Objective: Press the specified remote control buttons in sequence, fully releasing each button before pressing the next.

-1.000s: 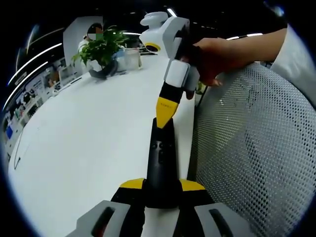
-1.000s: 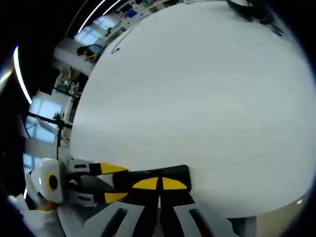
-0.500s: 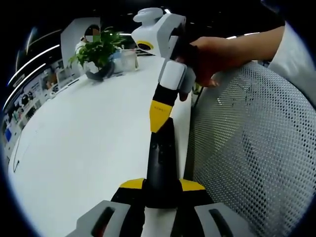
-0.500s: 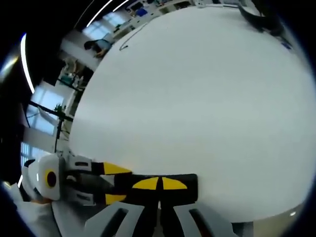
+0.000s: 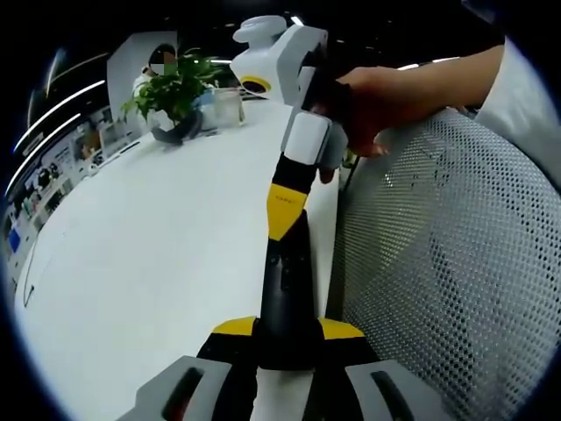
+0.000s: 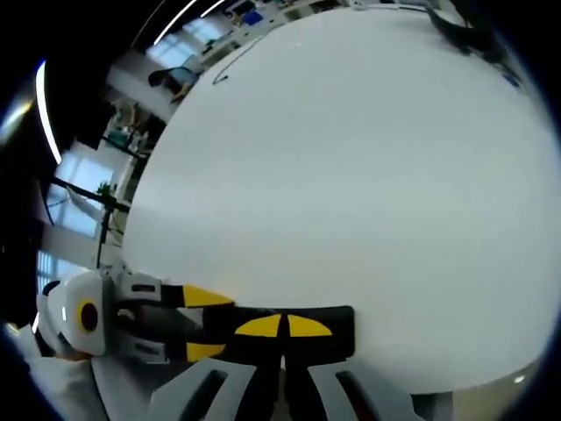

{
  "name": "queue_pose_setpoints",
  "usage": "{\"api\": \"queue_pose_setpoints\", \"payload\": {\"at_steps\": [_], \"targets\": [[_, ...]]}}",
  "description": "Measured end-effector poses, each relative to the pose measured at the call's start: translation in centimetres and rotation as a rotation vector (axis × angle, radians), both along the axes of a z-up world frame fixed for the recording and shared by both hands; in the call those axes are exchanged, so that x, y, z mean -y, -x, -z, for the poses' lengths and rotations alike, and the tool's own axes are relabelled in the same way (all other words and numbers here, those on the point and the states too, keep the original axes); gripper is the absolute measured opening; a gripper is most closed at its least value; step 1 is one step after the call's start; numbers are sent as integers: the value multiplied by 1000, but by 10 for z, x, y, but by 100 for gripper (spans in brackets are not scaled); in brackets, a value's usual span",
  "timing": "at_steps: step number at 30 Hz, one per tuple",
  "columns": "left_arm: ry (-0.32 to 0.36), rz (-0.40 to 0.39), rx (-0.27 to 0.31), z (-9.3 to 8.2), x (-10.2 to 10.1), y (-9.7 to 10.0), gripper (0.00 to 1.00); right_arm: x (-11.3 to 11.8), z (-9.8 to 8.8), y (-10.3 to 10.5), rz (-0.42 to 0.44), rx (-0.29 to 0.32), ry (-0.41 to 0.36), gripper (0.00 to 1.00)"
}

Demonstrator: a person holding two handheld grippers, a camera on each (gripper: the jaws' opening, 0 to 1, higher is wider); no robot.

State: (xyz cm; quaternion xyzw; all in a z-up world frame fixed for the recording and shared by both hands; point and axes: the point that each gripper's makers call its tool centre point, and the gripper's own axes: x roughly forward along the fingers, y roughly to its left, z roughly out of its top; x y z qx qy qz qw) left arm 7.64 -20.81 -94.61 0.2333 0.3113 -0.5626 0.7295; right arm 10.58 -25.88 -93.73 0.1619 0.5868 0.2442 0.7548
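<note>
The left gripper (image 5: 285, 329) is clenched on the near end of the remote (image 5: 285, 285), its yellow-padded jaws pressed to either side of the slim black body; the remote's long axis runs straight away from the camera along the jaws, its far end pointing up the view, its button face turned upward. It is a narrow, flat-sided bar of matte black plastic with a few small round buttons set in a row near the middle; it is held above the near edge of the table (image 5: 149, 237), beside the chair back.

The right gripper (image 5: 282, 226) comes down from above in the left gripper view, a white and black housing tapering to yellow tips brought together into one wedge; the tips sit on the far part of the remote's face, though whether they press a button cannot be told. A hand (image 5: 372, 96) grips its body, a white sleeve behind it.

In the right gripper view the right gripper (image 6: 282, 326) shows its yellow pads side by side with no gap, against the remote (image 6: 337, 326), which lies crosswise; the left gripper (image 6: 197, 324) holds it from the left.

The table is smooth, plain white, broad and rounded; a grey perforated mesh chair back (image 5: 447, 263) curves along its right; a leafy potted plant (image 5: 175, 92) stands at the far end.
</note>
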Motion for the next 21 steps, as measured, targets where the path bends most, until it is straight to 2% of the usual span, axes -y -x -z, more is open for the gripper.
{"api": "queue_pose_setpoints", "payload": {"at_steps": [8,21], "targets": [[2,0,0,0,0,0,24,0,1,0,3,2,15,0],[5,0,1,0,-1,1,24,-1,1,1,44,-17,-7,0]]}}
